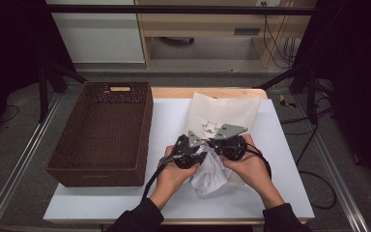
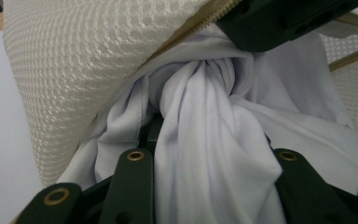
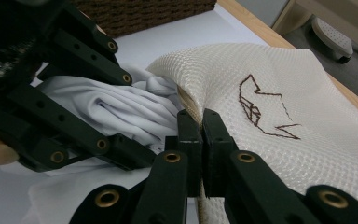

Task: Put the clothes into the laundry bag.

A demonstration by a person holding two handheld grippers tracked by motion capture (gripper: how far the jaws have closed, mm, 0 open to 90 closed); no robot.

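A cream mesh bag with a brown stitched figure lies on the white table cover, its open end toward the person. A bunched white cloth hangs out of that opening. My left gripper is shut on the white cloth, which bulges between its jaws at the bag's mouth. My right gripper is shut on the bag's edge; in the right gripper view its fingertips pinch the mesh rim of the bag. There the left gripper holds the cloth just to the left.
A dark brown woven basket stands on the left half of the table, its inside bare. The white table cover stretches to the right of the hands. Beyond the table are a wooden edge, dark stands and cables on the floor.
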